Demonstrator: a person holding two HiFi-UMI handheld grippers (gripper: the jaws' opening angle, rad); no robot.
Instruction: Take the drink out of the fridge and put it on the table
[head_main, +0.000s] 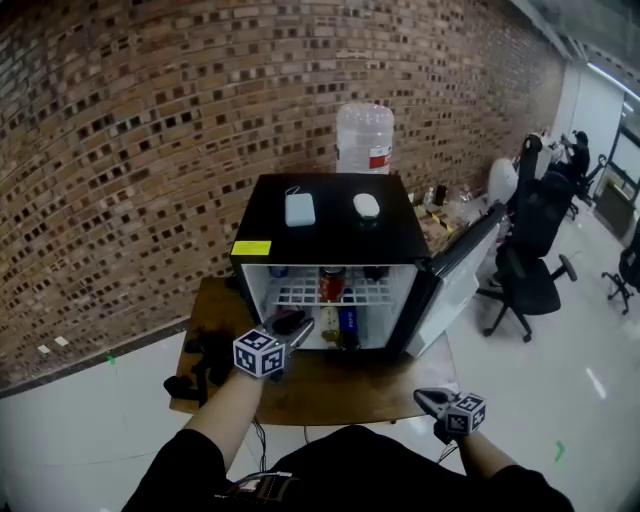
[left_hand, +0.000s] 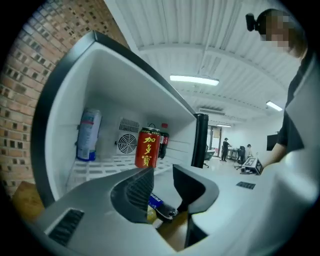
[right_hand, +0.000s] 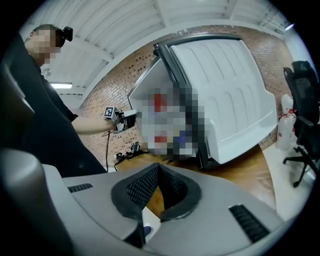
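A black mini fridge (head_main: 335, 232) stands on the wooden table (head_main: 330, 395) with its door (head_main: 462, 275) swung open to the right. On its white wire shelf stands a red can (head_main: 332, 283) (left_hand: 147, 146), with a dark bottle (left_hand: 163, 139) behind it and a blue-and-white can (left_hand: 88, 135) at the left wall. A blue can (head_main: 348, 321) (left_hand: 156, 201) sits on the fridge floor. My left gripper (head_main: 296, 325) (left_hand: 162, 171) is at the fridge mouth, low on the left, open with nothing between its fingers. My right gripper (head_main: 422, 396) (right_hand: 159, 167) hangs shut and empty over the table's front right corner.
Two white objects (head_main: 300, 209) (head_main: 366, 205) lie on the fridge top, and a water jug (head_main: 364, 138) stands behind it. Black gear (head_main: 205, 362) lies on the table's left part. Office chairs (head_main: 535, 250) stand to the right, and a brick wall runs behind.
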